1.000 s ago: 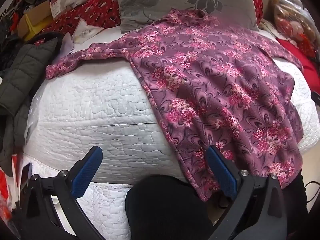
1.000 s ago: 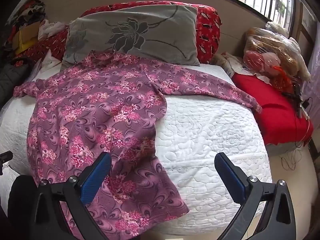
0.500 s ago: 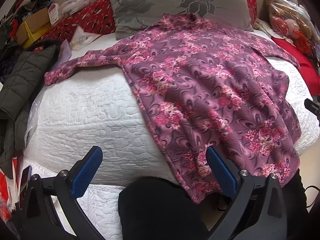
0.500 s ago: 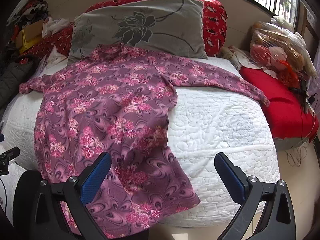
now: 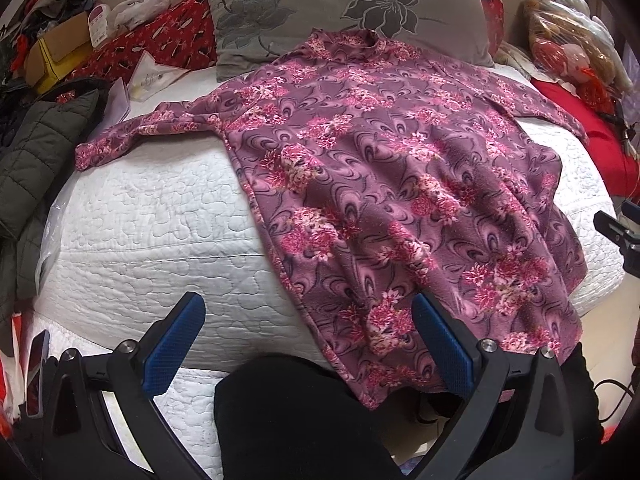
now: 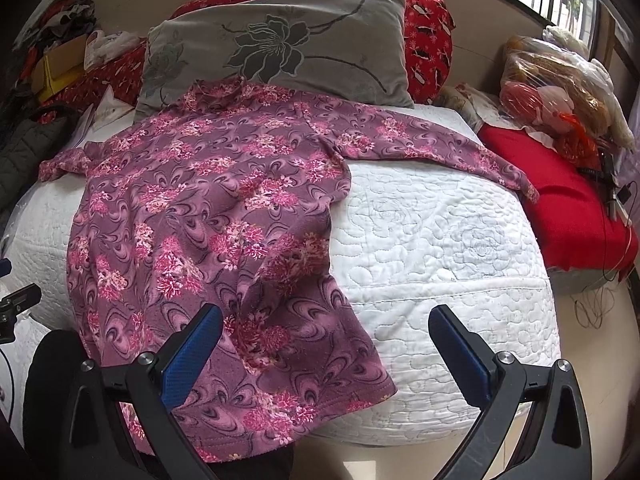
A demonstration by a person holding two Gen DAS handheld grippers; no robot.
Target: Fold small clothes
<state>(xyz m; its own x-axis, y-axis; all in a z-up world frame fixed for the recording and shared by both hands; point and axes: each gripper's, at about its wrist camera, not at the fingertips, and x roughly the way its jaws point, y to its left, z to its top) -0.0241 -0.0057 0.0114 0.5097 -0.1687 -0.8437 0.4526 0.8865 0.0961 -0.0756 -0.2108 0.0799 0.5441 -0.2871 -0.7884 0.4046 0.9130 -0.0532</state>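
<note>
A purple long-sleeved top with pink flowers (image 5: 384, 184) lies spread on the white quilted bed (image 5: 152, 224), collar toward the grey pillow, hem hanging over the near edge. One sleeve stretches left, the other (image 6: 440, 148) stretches right. My left gripper (image 5: 308, 344) is open, hovering before the bed's near edge, its right finger in front of the hem. My right gripper (image 6: 326, 354) is open too, above the hem's right corner (image 6: 360, 376), with nothing between the fingers. Each gripper shows at the edge of the other's view.
A grey flower pillow (image 6: 280, 48) and red cushions (image 6: 428, 48) line the headboard. A dark padded jacket (image 5: 36, 152) and boxes crowd the left. A red blanket (image 6: 560, 200) and plastic bags (image 6: 560, 76) sit at the right. The person's dark-clad leg (image 5: 296, 420) is below the left gripper.
Both grippers have drawn back and tilted slightly, so the top and bed sit higher and more centred in both views. The top has not moved. Both grippers stayed open.
</note>
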